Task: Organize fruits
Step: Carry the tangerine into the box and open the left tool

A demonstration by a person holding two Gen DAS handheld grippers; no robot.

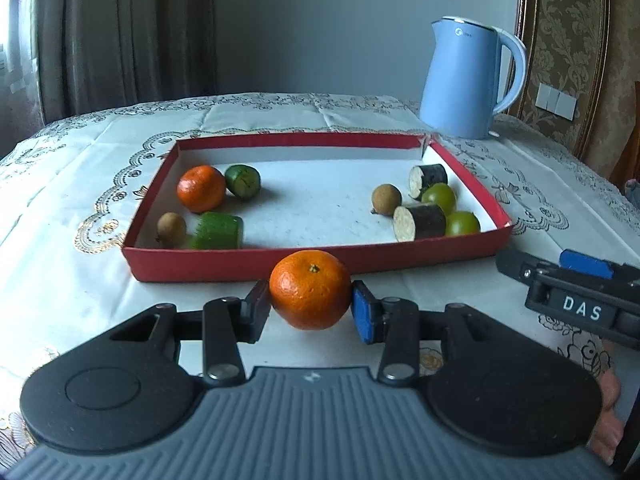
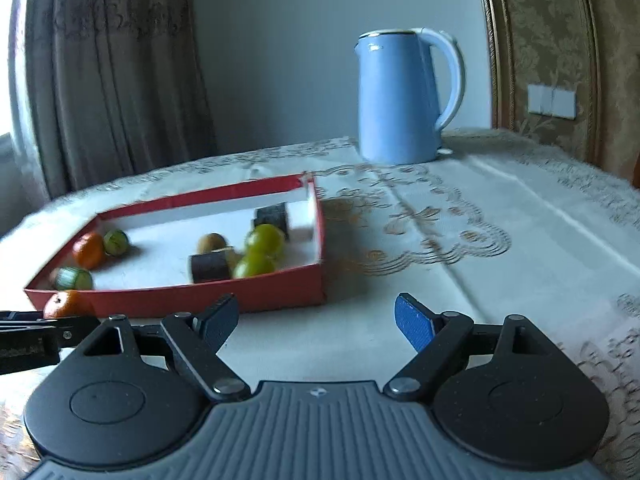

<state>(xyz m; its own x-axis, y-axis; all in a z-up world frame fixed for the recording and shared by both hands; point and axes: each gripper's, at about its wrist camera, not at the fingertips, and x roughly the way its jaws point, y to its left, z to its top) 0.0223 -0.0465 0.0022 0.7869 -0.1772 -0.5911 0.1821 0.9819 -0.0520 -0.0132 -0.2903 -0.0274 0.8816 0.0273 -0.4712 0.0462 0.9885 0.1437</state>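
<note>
The left gripper [image 1: 311, 308] is clenched on a tangerine [image 1: 310, 295], its black pad on one side of the fruit and its blue pad on the other, in the lower middle of the left wrist view, just in front of the near wall of the red tray [image 1: 248, 262]. The fruit's stem end faces up.

Inside the tray, toward the left of the frame, lie a second tangerine [image 1: 201, 188], a cut green cucumber piece [image 1: 242, 181] just beside it, a brown longan [image 1: 171, 228] and another green cucumber chunk [image 1: 218, 231] near the front wall. Toward the right lie a second longan [image 1: 386, 199], two dark-skinned cane sections with pale cut ends [image 1: 427, 179] [image 1: 419, 222], and two green round fruits [image 1: 439, 197] [image 1: 462, 223] touching them.

The right gripper [image 2: 316, 322] is spread wide with nothing between its fingers, low in the right wrist view over the embroidered tablecloth [image 2: 460, 248], to the right of the tray's near corner. From the left wrist camera its body appears at the right edge, and the white letters "DAS" [image 1: 582, 309] read clearly on its black side (the only fully legible writing here).

A blue electric kettle [image 1: 464, 80] stands at the upper right behind the tray; a small pale logo sits near its top, too small to read. Curtains [image 1: 120, 32] hang at the upper left, and white wall switches [image 1: 556, 101] show at the right.
</note>
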